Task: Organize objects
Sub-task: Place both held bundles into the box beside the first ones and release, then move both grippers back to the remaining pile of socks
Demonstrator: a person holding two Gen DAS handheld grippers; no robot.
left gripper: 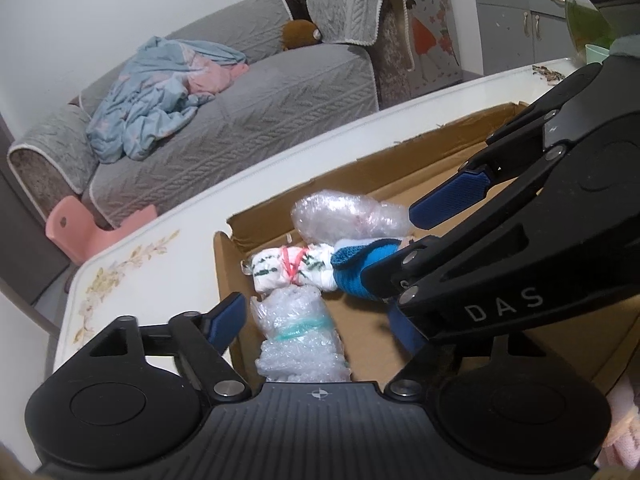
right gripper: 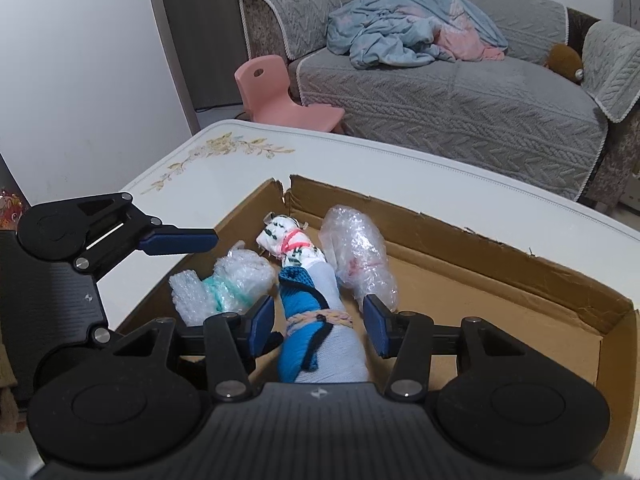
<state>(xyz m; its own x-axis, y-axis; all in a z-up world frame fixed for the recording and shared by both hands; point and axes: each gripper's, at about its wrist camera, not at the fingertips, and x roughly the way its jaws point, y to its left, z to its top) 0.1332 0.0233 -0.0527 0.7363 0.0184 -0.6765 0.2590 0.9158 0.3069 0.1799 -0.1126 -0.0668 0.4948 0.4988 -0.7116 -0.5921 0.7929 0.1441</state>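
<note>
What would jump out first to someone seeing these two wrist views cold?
Probably the cardboard box on the white table, holding four bundles at its left end: two bubble-wrap rolls, a white cloth roll with a red tie, and a blue-and-white bundle. The right hand-held gripper straddles that bundle, open, while the left hand-held gripper hangs open over the box's left edge.

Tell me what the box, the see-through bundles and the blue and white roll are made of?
The box looks like brown cardboard: matte, with torn, ragged edges. The two clear bundles look like bubble wrap: shiny plastic covered in little bumps. The blue and white roll between the right tongs seems to be soft knitted cloth, perhaps socks, judging by its woven texture, tied with twisted cord.
</note>
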